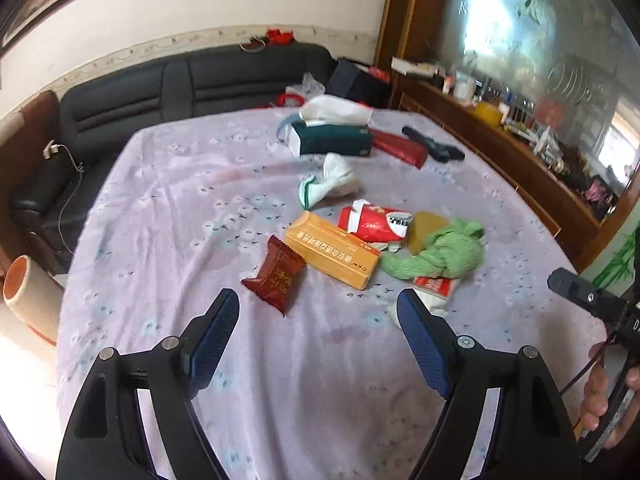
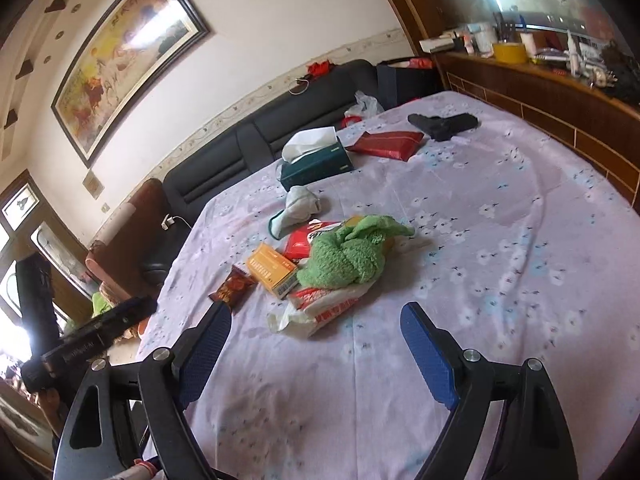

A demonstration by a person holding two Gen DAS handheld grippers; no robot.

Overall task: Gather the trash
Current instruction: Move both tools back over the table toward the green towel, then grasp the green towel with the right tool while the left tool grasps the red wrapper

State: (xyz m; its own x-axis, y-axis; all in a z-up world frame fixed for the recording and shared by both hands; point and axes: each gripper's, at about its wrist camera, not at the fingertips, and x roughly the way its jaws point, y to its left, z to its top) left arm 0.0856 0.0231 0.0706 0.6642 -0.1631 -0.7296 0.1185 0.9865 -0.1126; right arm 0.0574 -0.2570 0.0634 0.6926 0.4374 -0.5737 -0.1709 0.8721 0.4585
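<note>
Left gripper point(image 1: 318, 312) gapes empty above the table point(image 1: 168, 200); brown snack packet point(image 1: 275, 274) touches an orange box point(image 1: 333, 256).

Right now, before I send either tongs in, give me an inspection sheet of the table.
Surface: round table under lilac floral cloth.
Job's things: dark red snack wrapper, orange box, red-white packet, white plastic bag, crumpled tissue.
Clutter: green towel on the pile; tissue box, red pouch, black object farther back.
Grippers: left tongs and right tongs open, empty.
Cables: charger lead on sofa.
Surroundings: orange-lined bin, wooden sideboard.
</note>
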